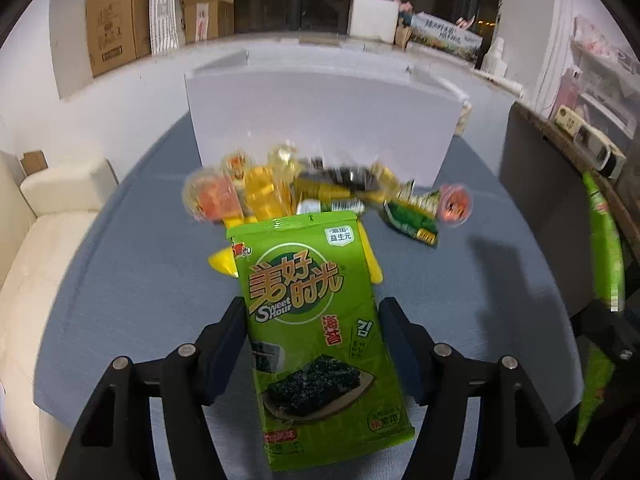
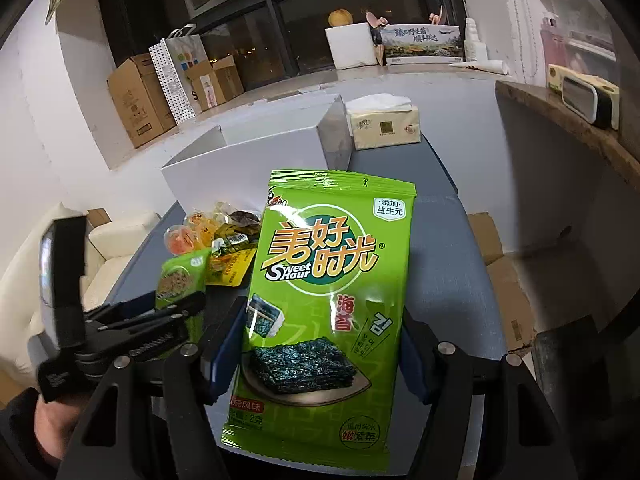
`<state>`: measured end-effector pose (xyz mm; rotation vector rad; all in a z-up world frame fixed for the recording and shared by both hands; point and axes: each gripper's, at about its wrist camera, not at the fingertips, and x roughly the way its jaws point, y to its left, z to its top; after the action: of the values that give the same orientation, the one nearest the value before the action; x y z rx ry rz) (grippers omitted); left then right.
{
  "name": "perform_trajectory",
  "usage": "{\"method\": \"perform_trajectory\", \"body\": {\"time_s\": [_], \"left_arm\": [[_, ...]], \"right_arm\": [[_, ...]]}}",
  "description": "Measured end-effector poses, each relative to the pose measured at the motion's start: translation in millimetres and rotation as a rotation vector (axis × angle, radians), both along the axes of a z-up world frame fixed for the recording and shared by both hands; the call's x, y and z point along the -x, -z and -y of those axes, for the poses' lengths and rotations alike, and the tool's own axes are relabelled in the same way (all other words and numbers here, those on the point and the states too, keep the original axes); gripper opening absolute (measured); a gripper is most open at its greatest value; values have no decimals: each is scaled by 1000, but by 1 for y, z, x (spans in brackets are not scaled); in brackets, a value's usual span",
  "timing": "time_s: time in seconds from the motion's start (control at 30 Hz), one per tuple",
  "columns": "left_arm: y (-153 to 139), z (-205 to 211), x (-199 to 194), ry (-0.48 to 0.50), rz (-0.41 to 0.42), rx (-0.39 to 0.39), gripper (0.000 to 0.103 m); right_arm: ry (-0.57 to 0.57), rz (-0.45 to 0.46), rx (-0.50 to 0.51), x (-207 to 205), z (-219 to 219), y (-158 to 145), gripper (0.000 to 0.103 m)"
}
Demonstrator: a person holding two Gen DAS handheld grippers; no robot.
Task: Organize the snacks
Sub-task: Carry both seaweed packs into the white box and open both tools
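My left gripper [image 1: 313, 306] has its pads against both long edges of a green seaweed packet [image 1: 308, 320], which sticks out forward over the snack pile [image 1: 280, 188]. My right gripper [image 2: 322, 312] is shut on a second, matching seaweed packet [image 2: 324, 300], held up above the blue-grey table [image 2: 440, 240]. In the right wrist view the left gripper [image 2: 178, 298] appears low on the left with its packet [image 2: 182, 276] in its jaws. The left wrist view shows the right gripper [image 1: 612, 328] at the far right, its packet [image 1: 604, 248] edge-on.
An open white box [image 1: 320, 120] stands behind the pile of jelly cups and small packets. A tissue pack [image 2: 384, 128] lies beside the box. A cream sofa [image 1: 40, 260] is left of the table, a dark counter [image 2: 560, 112] to the right, cardboard boxes [image 1: 116, 20] behind.
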<state>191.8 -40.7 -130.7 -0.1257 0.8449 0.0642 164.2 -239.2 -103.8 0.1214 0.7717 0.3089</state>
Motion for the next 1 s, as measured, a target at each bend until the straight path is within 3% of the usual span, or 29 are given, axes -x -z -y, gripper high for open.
{"method": "perform_trajectory", "body": {"time_s": [0.27, 0.37, 0.5, 0.6, 0.7, 0.83, 0.93, 1.0], "left_arm": [[-60, -21, -8, 71, 134, -37, 71], [-87, -40, -38, 67, 164, -43, 71], [-121, -61, -91, 84, 207, -34, 71], [-139, -72, -133, 117, 226, -34, 71], [-145, -78, -180, 134, 221, -41, 71], [-132, -82, -227, 146, 158, -27, 71], [-122, -82, -245, 155, 133, -45, 80], [-114, -85, -252, 147, 115, -36, 97]], "right_arm": [[-60, 37, 5, -29, -24, -21, 71], [-77, 66, 4, -55, -38, -38, 71], [-119, 72, -38, -115, -57, -61, 71], [-123, 84, -14, -169, -72, -73, 71], [-127, 77, 13, -222, -89, -78, 71], [-106, 39, 7, -263, -97, -72, 72], [-112, 42, 20, -281, -100, -70, 86], [-125, 23, 40, -289, -101, -69, 99]]}}
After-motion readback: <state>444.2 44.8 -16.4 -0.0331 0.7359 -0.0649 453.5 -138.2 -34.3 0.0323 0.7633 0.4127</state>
